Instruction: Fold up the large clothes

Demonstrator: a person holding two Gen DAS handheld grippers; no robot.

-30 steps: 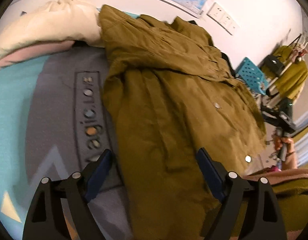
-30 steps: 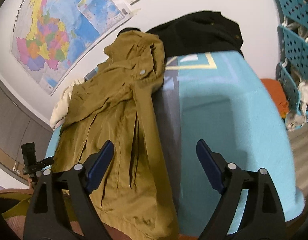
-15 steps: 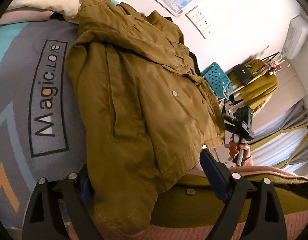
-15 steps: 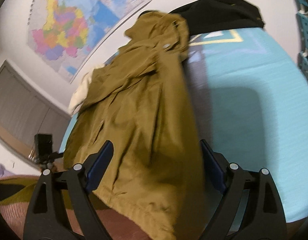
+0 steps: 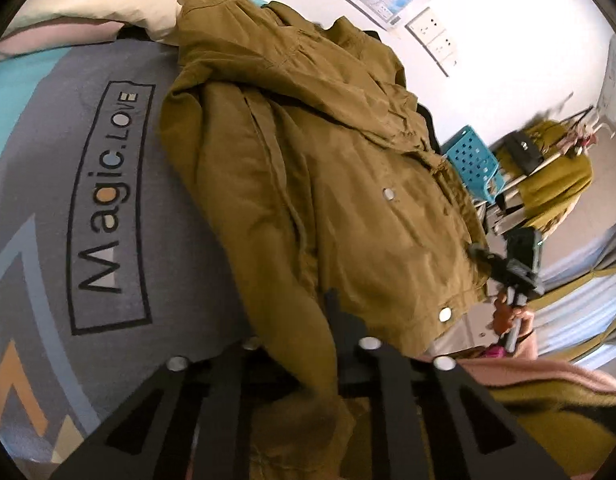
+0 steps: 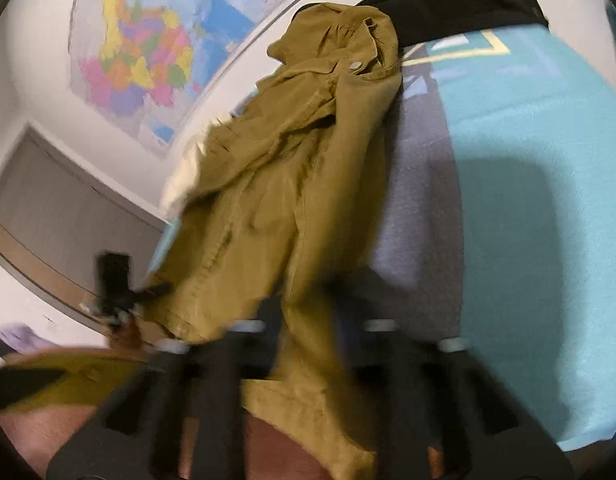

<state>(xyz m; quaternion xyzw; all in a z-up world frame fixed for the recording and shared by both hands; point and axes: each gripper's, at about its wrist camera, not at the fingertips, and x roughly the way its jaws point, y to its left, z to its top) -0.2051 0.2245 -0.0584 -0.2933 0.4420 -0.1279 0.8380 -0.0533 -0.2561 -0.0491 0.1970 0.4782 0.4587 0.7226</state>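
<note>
Left claw (image 5: 308,344) pinches jacket (image 5: 328,168) hem at bed (image 5: 48,200) near edge, right claw (image 6: 308,340) pinches the other hem corner; judgement: lift both evenly, keep hem taut, fold toward collar at far edge.

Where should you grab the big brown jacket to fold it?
Grab the jacket at its bottom hem, coming in from the near edge of the bed, where it hangs over. Both tools, left and right, look shut on that near edge; the collar lies far off by the wall.
</note>
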